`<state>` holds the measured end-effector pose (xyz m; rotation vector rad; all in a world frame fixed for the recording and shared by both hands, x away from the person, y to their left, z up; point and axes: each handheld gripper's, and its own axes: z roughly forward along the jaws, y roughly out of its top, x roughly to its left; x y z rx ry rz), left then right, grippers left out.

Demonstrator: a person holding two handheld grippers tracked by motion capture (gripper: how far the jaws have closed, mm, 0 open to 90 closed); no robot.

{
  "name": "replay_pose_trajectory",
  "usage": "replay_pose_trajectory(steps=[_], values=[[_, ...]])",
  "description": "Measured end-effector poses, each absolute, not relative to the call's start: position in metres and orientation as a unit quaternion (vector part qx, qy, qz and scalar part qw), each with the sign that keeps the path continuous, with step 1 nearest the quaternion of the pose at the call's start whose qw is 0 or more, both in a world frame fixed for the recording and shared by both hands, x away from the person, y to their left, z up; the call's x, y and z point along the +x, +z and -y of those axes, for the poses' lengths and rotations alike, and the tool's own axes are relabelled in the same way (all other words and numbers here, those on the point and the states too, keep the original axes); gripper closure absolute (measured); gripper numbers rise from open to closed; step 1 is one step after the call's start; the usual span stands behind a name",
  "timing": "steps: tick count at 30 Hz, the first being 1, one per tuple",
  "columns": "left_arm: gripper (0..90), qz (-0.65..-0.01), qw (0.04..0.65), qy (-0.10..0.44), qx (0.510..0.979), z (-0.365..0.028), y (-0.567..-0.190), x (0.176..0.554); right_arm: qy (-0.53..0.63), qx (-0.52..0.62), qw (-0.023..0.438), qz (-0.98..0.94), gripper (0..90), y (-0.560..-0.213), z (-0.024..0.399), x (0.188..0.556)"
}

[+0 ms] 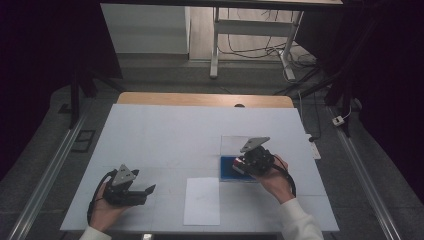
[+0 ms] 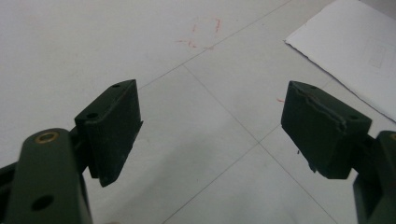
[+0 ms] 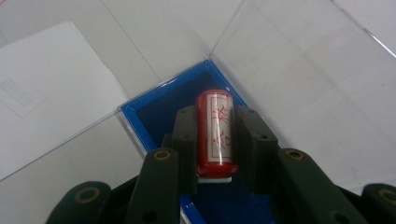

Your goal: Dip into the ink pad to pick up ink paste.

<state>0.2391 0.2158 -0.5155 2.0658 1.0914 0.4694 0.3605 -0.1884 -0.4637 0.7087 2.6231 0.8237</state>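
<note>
White table (image 1: pixel 165 135): red cylindrical stamp (image 3: pixel 215 133), white label, red characters.

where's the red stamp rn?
The red stamp is clamped in the right gripper, just above the open blue box. In the high view that is right of centre on the table, beyond the white sheet.
</note>
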Motion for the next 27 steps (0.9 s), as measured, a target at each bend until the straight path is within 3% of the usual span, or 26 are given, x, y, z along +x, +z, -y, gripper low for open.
replay_pose_trajectory(steps=[27], values=[[20.4,-0.424,0.365,0.181,0.809,-0.2136,-0.5163,0.2402,0.254,0.255,0.148,-0.921,70.5,-0.4648,0.1836,0.3641]])
